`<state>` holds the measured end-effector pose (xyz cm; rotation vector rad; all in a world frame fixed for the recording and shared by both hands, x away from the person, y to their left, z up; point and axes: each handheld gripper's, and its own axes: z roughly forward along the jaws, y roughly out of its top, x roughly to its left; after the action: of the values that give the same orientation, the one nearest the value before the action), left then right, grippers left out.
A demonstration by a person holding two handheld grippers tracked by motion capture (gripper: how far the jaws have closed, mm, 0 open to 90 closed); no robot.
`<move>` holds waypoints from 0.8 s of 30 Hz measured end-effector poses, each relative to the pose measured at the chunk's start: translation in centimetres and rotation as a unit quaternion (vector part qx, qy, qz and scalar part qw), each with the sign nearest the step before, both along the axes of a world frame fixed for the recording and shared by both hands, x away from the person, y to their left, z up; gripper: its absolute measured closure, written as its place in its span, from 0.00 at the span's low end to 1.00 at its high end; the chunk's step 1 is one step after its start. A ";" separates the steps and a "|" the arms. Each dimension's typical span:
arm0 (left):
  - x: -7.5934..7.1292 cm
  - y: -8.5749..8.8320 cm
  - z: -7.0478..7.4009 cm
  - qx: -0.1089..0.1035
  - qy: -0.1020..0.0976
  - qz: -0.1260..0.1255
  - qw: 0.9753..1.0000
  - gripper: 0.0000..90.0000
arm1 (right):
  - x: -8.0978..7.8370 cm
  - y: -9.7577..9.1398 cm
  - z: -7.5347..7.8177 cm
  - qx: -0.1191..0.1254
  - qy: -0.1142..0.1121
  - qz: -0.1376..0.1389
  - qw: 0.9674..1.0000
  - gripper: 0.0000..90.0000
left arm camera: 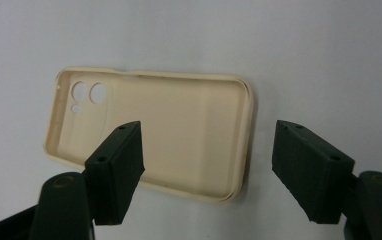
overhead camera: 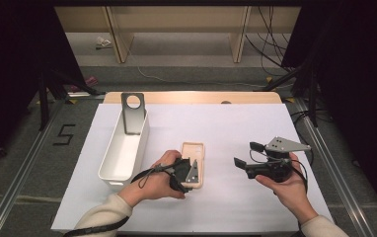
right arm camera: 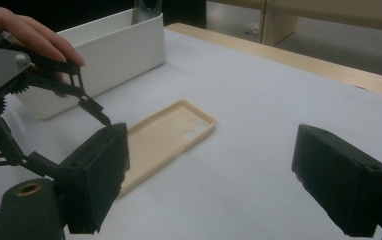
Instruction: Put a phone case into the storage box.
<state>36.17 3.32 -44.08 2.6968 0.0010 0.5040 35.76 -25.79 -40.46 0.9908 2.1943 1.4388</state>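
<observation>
One cream phone case (overhead camera: 193, 163) lies at centre frame. One white bin (overhead camera: 124, 150) sits at centre left, with one grey metal plate (overhead camera: 132, 114) in it. Two tools: left tool (overhead camera: 188, 174), right tool (overhead camera: 248, 154).

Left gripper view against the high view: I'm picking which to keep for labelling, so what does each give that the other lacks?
The left gripper view alone shows the phone case's hollow inside, its three camera holes, and the left gripper's black fingers spread wide, one over the case and one beyond its end.

The high view alone shows the white bin holding a dark grey phone case, the right gripper off to the side, and both hands.

Both show the beige case lying open side up on the white table cover.
</observation>
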 end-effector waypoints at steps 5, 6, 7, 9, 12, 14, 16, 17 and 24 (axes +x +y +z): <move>0.2 -0.5 -0.5 0.022 -0.016 -0.010 1.000 0.32 | 0.0 0.0 0.0 0.000 0.000 0.001 1.000 0.18; 0.2 -0.6 -0.5 0.026 -0.017 -0.011 0.999 0.32 | 0.0 0.0 0.0 0.001 0.000 0.001 1.000 0.18; 0.3 -0.6 -0.6 0.026 -0.016 -0.012 0.999 0.32 | 0.0 0.0 0.0 0.001 0.000 0.000 1.000 0.18; 0.5 -0.7 -0.8 0.030 -0.014 -0.012 0.999 0.32 | 0.0 0.0 0.0 0.000 0.000 0.001 1.000 0.18; 0.5 -0.8 -1.1 0.036 -0.014 -0.012 0.999 0.32 | 0.0 0.1 0.0 0.000 0.000 0.001 1.000 0.18; 0.5 -0.8 -1.3 0.039 -0.010 -0.010 0.999 0.32 | 0.0 0.0 0.0 0.001 0.001 0.001 1.000 0.18; 0.6 -0.8 -1.4 0.042 -0.012 -0.012 0.999 0.32 | 0.0 0.0 0.0 0.001 0.001 0.000 1.000 0.18; 0.6 -0.8 -1.4 0.042 -0.011 -0.011 0.999 0.32 | 0.0 0.0 0.0 0.001 0.000 0.001 1.000 0.18; 0.8 -0.9 -1.7 0.047 -0.009 -0.011 0.999 0.33 | 0.0 0.1 0.0 0.000 0.000 0.001 1.000 0.18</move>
<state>36.96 2.42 -45.82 2.7815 -0.0598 0.5334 35.80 -25.73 -40.49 0.9887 2.1965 1.4410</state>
